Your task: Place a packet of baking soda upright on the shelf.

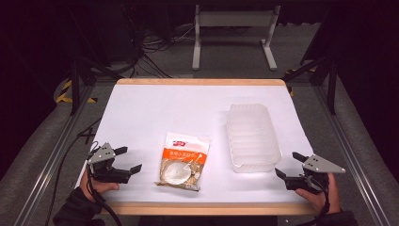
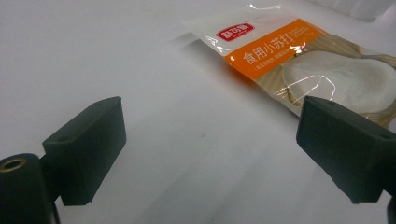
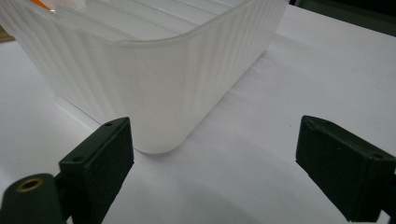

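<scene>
An orange and white food packet [image 1: 182, 161] lies flat near the table's front, between my two hands; in the left gripper view the packet [image 2: 299, 60] reaches the upper right, just beyond one jaw. My left gripper [image 1: 128, 159] rests at the front left, open and empty, a short way left of the packet. A translucent ribbed plastic tub [image 1: 251, 136] stands empty to the packet's right. My right gripper [image 1: 290, 164] sits at the front right, open and empty, close to the tub's near right corner [image 3: 154, 93].
The white table top [image 1: 155, 108] has a wooden edge [image 1: 197, 208] along the front and back. Metal rails run along both sides. A white frame [image 1: 233, 33] and cables stand on the floor beyond the far edge.
</scene>
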Tool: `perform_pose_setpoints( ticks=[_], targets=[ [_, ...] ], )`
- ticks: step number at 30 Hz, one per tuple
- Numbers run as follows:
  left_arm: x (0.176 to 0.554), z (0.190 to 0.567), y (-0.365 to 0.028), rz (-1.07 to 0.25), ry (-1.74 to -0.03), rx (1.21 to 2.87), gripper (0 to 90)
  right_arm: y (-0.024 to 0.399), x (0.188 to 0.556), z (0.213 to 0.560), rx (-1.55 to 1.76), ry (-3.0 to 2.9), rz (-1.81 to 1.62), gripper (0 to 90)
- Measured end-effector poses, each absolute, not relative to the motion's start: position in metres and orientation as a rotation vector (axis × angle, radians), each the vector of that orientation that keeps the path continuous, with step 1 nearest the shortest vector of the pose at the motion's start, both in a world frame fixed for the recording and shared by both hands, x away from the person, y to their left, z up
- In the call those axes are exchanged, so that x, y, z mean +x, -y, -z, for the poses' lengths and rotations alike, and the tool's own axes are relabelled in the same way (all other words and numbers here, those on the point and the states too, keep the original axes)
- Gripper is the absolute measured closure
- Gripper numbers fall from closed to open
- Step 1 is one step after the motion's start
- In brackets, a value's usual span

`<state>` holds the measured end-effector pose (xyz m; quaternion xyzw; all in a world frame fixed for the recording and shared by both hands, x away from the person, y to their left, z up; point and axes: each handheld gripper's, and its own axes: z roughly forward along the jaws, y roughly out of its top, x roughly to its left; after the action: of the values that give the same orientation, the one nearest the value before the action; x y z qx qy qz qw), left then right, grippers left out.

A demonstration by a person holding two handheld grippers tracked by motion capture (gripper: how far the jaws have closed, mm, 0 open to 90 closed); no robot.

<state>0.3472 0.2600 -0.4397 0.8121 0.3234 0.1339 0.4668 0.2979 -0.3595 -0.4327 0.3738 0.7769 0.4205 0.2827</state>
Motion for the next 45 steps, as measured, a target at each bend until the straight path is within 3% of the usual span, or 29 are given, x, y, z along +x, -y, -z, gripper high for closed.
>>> perform_pose_setpoints(
  ticks=[12, 16, 26, 42, 45],
  targets=[
    [0.361, 0.442, -0.244, -0.164, -0.803, 2.021, 11.2, 0.357, 0.299, 0.434, 0.998, -2.091, -1.102, 11.9],
    [0.377, 0.441, -0.221, -0.037, -0.854, 2.043, 11.2, 0.356, 0.3, 0.434, 0.992, -2.097, -1.111, 12.0],
    [0.406, 0.446, -0.175, 0.084, -0.895, 2.144, 12.0, 0.352, 0.301, 0.436, 0.984, -2.133, -1.087, 12.4],
    [0.435, 0.454, -0.156, 0.274, -0.918, 1.989, 13.1, 0.352, 0.301, 0.436, 0.982, -2.141, -1.101, 12.4],
    [0.44, 0.456, -0.156, 0.325, -0.915, 1.957, 21.2, 0.353, 0.301, 0.436, 0.983, -2.14, -1.111, 12.4]
  ],
)
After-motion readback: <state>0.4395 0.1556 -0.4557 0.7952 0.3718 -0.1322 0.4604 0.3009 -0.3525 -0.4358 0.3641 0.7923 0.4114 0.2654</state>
